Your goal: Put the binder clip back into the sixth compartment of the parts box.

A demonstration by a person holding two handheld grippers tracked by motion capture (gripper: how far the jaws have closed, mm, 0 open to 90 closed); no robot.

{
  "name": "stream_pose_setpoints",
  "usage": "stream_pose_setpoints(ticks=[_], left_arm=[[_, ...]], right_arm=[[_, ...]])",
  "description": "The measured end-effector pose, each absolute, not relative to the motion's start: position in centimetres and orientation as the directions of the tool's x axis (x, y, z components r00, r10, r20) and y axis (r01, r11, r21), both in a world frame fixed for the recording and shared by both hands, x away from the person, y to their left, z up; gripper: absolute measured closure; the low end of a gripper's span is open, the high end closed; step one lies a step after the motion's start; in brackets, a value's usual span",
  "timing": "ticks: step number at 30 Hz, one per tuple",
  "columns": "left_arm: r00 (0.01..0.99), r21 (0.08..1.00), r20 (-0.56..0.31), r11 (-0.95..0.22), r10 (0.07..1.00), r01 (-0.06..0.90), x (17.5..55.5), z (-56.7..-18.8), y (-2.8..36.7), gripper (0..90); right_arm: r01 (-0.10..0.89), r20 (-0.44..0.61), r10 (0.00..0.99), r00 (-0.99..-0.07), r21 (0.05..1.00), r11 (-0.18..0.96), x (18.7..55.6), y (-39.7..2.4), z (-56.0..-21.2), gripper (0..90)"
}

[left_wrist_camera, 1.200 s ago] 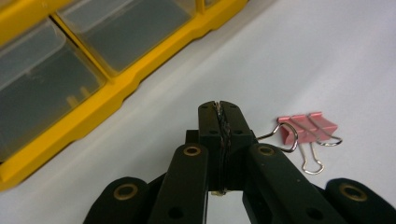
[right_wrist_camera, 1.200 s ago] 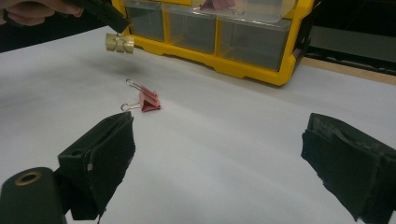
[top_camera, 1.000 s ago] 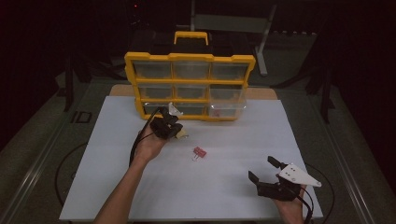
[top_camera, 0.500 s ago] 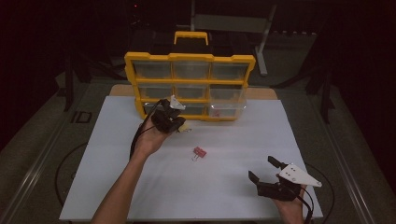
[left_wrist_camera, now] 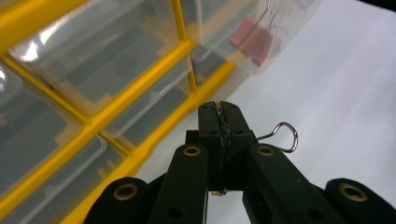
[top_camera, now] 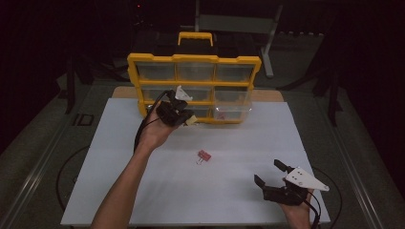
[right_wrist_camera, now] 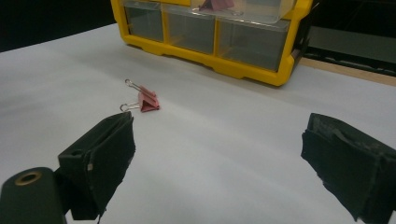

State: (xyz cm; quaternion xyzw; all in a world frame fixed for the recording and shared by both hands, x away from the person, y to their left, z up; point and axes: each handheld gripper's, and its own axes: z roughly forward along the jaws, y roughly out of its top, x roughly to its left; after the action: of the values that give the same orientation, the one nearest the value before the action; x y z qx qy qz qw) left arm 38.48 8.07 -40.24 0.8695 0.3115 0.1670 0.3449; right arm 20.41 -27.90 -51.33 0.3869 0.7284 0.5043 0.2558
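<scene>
My left gripper hangs above the mat, just in front of the yellow drawer organizer. Its jaws are shut on a small pale binder clip. In the left gripper view a wire handle of that clip sticks out beside the closed jaws of the left gripper. One clear drawer is pulled out at the organizer's lower right and holds pink clips. A pink binder clip lies on the white mat. My right gripper rests open near the front right.
The white mat covers the table. The organizer stands upright at its far edge with a handle on top. A metal stand rises behind it. Cables trail from both grippers.
The left gripper has risen and moved closer to the organizer with the clip in its jaws. The right gripper and the pink clip on the mat have stayed put.
</scene>
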Motion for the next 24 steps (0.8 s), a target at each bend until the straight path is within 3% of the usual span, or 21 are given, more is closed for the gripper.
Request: stream_pose_setpoints(ticks=[24], left_arm=[[0.813, 0.752, 0.094, -0.577, 0.575, 0.321, 41.0, -35.2, 6.1, 89.7]], right_arm=[[0.308, 0.022, 0.823, -0.568, 0.933, 0.188, 20.5, -28.1, -51.3, 8.9]])
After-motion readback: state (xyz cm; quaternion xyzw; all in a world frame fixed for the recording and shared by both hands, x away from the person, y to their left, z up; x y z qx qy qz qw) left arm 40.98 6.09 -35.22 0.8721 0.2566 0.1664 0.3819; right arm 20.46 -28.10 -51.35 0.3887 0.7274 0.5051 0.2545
